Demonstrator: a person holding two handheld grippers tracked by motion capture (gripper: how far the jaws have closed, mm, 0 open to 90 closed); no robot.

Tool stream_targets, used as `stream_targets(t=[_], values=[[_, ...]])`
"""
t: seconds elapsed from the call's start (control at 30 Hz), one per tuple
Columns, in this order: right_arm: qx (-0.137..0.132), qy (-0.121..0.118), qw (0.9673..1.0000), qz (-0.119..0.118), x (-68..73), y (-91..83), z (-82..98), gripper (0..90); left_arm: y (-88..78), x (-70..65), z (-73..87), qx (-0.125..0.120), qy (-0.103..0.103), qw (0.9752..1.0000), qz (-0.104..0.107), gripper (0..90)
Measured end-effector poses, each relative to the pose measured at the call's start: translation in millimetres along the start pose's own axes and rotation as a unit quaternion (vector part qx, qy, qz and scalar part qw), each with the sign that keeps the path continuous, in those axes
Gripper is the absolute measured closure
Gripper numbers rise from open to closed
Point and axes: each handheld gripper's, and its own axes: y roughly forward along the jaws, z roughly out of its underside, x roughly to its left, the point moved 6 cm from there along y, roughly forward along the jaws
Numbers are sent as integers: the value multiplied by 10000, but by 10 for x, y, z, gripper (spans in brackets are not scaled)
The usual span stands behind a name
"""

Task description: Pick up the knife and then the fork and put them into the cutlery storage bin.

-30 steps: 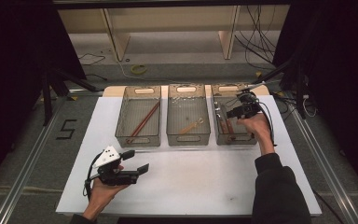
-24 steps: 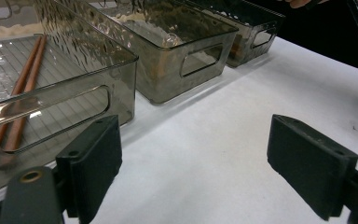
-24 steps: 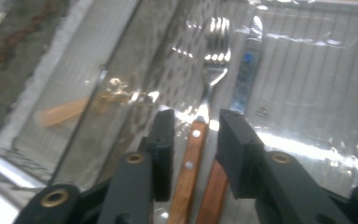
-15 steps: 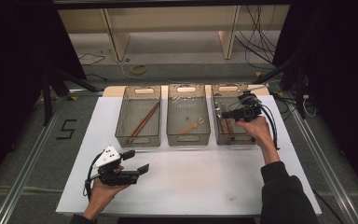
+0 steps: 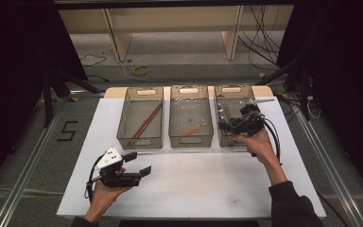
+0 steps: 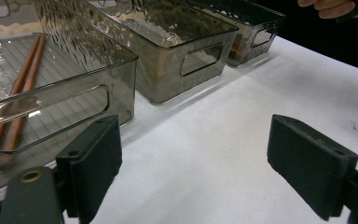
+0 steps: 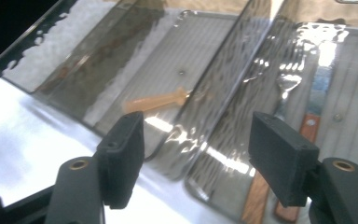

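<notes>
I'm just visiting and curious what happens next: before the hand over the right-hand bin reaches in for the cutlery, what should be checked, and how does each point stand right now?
1. Right hand-held gripper open: ok, its jaws stand wide apart in its own view.
2. It is above the right bin: ok.
3. Cutlery in reach: ok, a fork and wooden-handled pieces lie in that bin.
4. Which piece the jaws line up with: cannot tell.
5. Left hand-held gripper out of the way: ok, open and empty, low over the white table.
6. Middle bin clear of the path: ok.
</notes>
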Motion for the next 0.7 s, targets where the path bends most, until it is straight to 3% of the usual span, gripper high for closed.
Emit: stream_targets(t=[0.47, 0.7], values=[[-504, -214, 9975, -438, 313, -183, 293, 319, 4, 29, 1, -10, -123, 9999, 31, 171], [-547, -356, 9954, -701, 446, -208, 467, 285, 16, 19, 4, 22, -103, 9999, 49, 170]])
